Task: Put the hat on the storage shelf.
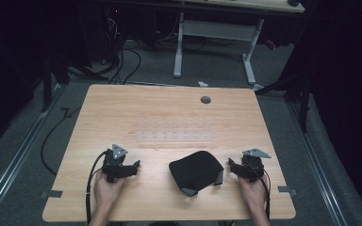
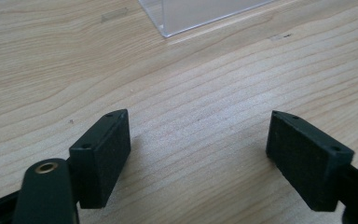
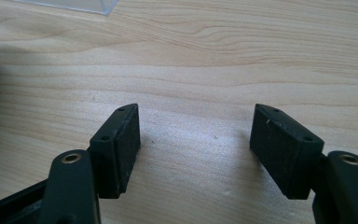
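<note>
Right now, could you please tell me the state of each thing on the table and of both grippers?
Left gripper: open, nothing between the jaws, low over bare wood.
Right gripper: open, nothing between the jaws, low over bare wood.
Black cap: lying on the table between the grippers, untouched.
Clear tray: flat on the table beyond the cap, looks empty.

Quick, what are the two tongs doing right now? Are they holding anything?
Left tongs: open, holding nothing, just above the table.
Right tongs: open, holding nothing, beside the black cap.
</note>
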Demonstrator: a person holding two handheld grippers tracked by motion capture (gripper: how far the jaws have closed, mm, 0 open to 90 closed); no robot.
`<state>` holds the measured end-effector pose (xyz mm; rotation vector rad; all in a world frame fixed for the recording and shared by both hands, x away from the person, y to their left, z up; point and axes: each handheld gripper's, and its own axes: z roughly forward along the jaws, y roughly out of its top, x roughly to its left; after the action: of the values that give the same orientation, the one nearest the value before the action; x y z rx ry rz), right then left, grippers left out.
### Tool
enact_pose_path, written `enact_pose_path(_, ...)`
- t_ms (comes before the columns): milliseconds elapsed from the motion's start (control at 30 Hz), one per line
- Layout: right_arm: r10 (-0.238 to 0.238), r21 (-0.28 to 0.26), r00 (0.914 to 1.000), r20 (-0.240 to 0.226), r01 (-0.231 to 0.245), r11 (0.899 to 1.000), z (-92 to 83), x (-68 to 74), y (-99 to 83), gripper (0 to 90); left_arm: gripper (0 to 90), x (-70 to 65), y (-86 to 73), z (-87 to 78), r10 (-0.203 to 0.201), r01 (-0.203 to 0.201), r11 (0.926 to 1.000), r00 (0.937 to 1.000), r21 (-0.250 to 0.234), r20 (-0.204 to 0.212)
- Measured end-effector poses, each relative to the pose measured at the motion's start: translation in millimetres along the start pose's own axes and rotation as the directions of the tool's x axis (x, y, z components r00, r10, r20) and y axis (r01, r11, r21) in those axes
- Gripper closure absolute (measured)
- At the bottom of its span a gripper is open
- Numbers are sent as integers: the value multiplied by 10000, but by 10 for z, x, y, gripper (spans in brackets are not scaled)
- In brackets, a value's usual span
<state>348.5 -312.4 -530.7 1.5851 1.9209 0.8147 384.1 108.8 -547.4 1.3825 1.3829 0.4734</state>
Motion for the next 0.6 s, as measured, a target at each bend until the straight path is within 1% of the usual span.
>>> enact_pose_path(133,-10,3,10000,-6,10,10000,-1,0,0,337,244,-2,0,-2,30,-30,10000,10000,24,31)
enact_pose_path(233,-8,4,10000,38,8,10000,-7,-5,-2,367,248,-4,-1,-1,24,-24,10000,10000,5,51)
enact_pose_path(300,59,-7,10000,30,-59,10000,-21,-4,-5,404,248,-4,-1,-1,22,-22,10000,10000,6,50)
enact_pose_path(333,59,-7,10000,30,-59,10000,-21,-4,-5,404,248,-4,-1,-1,22,-22,10000,10000,7,49)
enact_pose_path(433,125,-216,9997,-193,-129,9997,-77,-7,-17,442,248,-4,0,0,22,-22,10000,10000,5,44)
enact_pose_path(500,278,-407,9990,-360,-293,9987,-124,-7,-27,459,248,-4,0,0,18,-18,10000,10000,4,41)
enact_pose_path(600,296,-649,9978,-588,-334,9973,-188,-11,-39,479,248,-4,0,0,16,-16,10000,10000,0,33)
